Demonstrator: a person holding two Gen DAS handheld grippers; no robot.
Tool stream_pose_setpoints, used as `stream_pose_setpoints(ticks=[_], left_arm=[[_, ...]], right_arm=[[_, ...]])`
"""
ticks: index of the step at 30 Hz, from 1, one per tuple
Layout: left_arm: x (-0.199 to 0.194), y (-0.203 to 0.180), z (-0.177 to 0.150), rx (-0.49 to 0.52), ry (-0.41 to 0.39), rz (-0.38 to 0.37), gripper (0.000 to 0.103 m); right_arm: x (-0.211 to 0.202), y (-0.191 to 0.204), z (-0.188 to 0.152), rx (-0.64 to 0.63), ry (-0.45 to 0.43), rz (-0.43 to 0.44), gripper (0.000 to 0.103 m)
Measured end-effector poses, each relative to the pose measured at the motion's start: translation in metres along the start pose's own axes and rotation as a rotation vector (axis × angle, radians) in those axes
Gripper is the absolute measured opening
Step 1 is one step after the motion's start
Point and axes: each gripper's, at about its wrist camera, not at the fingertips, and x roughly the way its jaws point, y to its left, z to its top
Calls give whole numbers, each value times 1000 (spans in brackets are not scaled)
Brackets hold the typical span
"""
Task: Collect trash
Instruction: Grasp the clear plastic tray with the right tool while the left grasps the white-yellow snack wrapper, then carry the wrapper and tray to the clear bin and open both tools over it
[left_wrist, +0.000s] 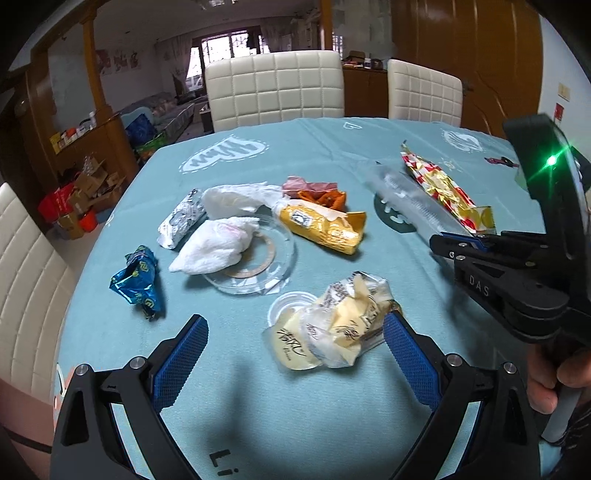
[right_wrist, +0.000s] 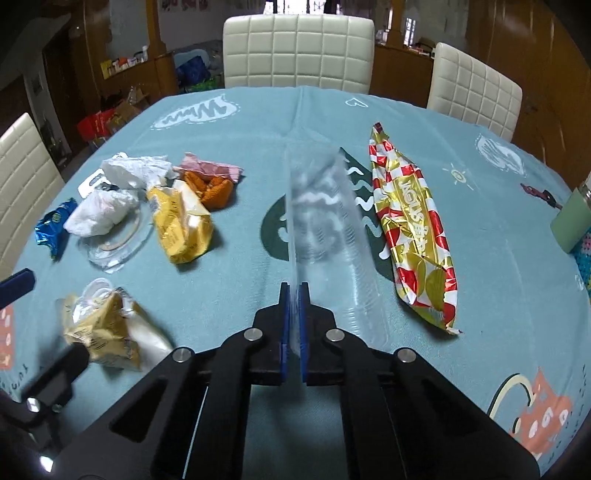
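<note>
The right gripper (right_wrist: 294, 314) is pinching its blue pads (right_wrist: 283, 325) together on the near edge of a clear plastic sleeve (right_wrist: 325, 221). Gripping the edge is letting the flimsy sheet stand up on its side instead of lying flat on the teal tablecloth (right_wrist: 240, 288), which probably makes it easier to lift. The left gripper (left_wrist: 295, 332) is holding its fingers (left_wrist: 184, 343) wide apart, one on each side of a crumpled yellow-and-white wrapper (left_wrist: 343, 321), the right finger close beside it, apparently readying to close. Farther out, the rest of the trash is lying loose: a red-and-gold wrapper (right_wrist: 413, 236) just right of the sleeve, a yellow packet (right_wrist: 183, 225), white tissues (right_wrist: 99, 214) over a clear lid (right_wrist: 114, 247), and a blue wrapper (right_wrist: 51, 225) at far left.
</note>
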Motion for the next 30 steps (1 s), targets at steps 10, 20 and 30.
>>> stream_pose_setpoints(ticks=[10,20,30], left_arm=[[15,2,1,-37,70,-171,28],[-25,16,2,-34,-54,-121,24],[-60,60,-7,-113,-126,-47,24]], right_arm=[[-13,2,-3,0,-18,33,4],[-41,19,2,-45,-81,53,4],[-79,66,2,-142,-143,76,4]])
